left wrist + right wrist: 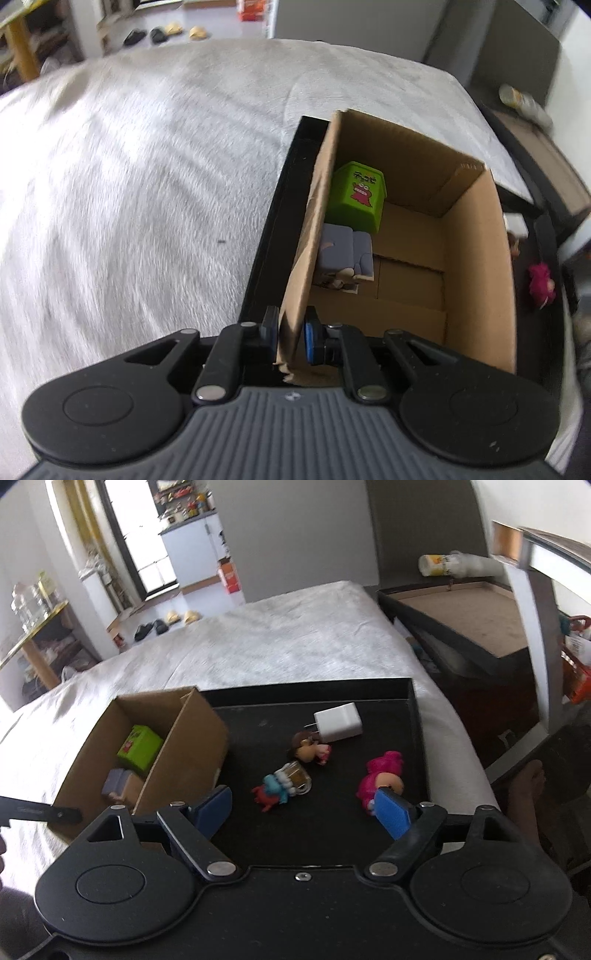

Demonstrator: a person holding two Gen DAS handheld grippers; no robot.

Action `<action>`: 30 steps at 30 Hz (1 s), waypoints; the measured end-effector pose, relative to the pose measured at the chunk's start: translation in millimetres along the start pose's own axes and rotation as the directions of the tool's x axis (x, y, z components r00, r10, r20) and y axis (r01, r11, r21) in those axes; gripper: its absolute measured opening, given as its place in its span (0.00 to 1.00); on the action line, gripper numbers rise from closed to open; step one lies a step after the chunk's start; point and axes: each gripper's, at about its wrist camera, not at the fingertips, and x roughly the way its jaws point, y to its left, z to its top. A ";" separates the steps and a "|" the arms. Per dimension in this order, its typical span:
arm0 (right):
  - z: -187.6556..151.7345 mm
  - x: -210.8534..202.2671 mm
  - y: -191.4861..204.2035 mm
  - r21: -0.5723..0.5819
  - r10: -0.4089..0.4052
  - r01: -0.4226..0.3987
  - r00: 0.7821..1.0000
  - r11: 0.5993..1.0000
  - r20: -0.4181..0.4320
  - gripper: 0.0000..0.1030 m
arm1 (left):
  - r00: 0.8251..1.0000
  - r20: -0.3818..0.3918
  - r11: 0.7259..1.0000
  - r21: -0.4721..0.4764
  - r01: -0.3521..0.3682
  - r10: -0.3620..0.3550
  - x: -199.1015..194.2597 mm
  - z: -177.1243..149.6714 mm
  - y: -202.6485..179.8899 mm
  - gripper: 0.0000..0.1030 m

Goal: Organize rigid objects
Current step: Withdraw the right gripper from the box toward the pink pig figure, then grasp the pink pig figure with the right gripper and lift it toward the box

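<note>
Both grippers show. Left gripper (291, 334) pinches the near end of one side wall of the box (476, 258), its two blue pads (309, 341) pressed against the cardboard from either side. Right gripper (304, 808) hangs over the tray (415, 716) with its jaws spread wide and nothing between the pads; one blue pad sits just in front of the pink doll (380, 775), though whether it touches cannot be told.

One cardboard box stands on the left part of the one black tray, open at the top. Inside it lie two things: a green block (356, 197) with a red cartoon figure on it, toward the far end, and a grey figure (343, 254) just beside it, nearer the left gripper. Both rest along the wall that is pinched.

Four loose things lie on the bare tray floor to the right of the box. One white charger (338, 722), its prongs pointing left, lies farthest back. One brown-haired doll (308, 747) lies touching or just beside the charger's prong end. One blue and red figure (282, 788) lies nearer, between the gripper's pads in view. The one pink doll lies to the right, apart from the rest.

Tray and box rest on a white bed (280, 642).
</note>
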 end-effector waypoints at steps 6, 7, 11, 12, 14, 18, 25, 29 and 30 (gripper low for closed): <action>-9.3 16.6 -14.9 0.025 -0.060 0.060 0.998 0.998 -0.004 0.66 | 1.000 0.000 1.000 -0.022 -0.005 0.005 -0.5 -5.7 2.0 0.12; -10.5 20.0 -17.0 0.027 -0.067 0.067 0.998 0.997 -0.007 0.65 | 1.000 0.001 1.000 -0.017 -0.009 0.009 -0.7 -5.9 1.5 0.12; -12.9 34.2 -23.3 0.040 -0.099 0.100 0.995 0.994 -0.024 0.65 | 1.000 0.005 1.000 0.011 -0.025 0.025 -2.4 -6.8 -0.2 0.12; -12.6 36.9 -24.2 0.039 -0.105 0.106 0.994 0.994 -0.028 0.65 | 1.000 0.005 1.000 0.014 -0.027 0.027 -2.0 -6.5 -1.3 0.12; -11.3 44.4 -24.7 0.035 -0.116 0.118 0.993 0.992 -0.034 0.65 | 1.000 0.005 1.000 0.016 -0.025 0.025 -1.7 -6.3 -1.5 0.12; -9.9 63.8 -25.1 0.025 -0.135 0.137 0.989 0.990 -0.061 0.65 | 1.000 -0.001 1.000 0.012 -0.021 0.021 -1.4 -4.9 -2.5 0.12; -9.5 83.8 -24.5 0.009 -0.181 0.182 0.980 0.983 -0.088 0.64 | 1.000 -0.005 1.000 -0.001 -0.015 0.015 -0.5 -5.6 -2.3 0.12; -4.6 91.6 -22.8 -0.006 -0.203 0.203 0.974 0.979 -0.102 0.64 | 1.000 -0.009 1.000 0.006 -0.020 0.020 -1.1 -4.4 -3.4 0.12; -3.5 93.1 -22.4 -0.011 -0.205 0.205 0.973 0.979 -0.105 0.64 | 1.000 -0.007 1.000 0.004 -0.018 0.018 -0.9 -4.5 -2.6 0.12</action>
